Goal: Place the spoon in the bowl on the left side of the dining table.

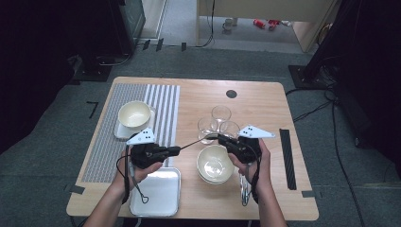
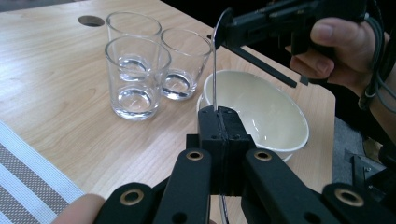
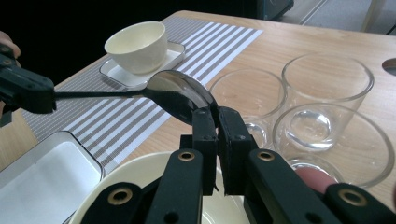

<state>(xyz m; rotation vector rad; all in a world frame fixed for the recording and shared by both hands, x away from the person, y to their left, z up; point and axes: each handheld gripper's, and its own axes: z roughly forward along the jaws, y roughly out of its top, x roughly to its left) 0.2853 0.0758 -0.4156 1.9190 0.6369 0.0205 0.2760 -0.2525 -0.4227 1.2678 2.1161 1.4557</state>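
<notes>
Above wooden table (image 1: 265, 101), slim shiny metal spoon (image 3: 180, 93) clamped between left claw (image 2: 218, 122) and right claw (image 3: 215, 117).

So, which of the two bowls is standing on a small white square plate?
The smaller cream bowl on the striped mat, far left, stands on the square plate. The larger bowl beneath the spoon has none.

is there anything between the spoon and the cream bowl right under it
Nothing visible. The spoon is held in the air between the left gripper on its handle and the right gripper on its bowl end, above the open, empty cream bowl. The three glasses stand beside it.
</notes>
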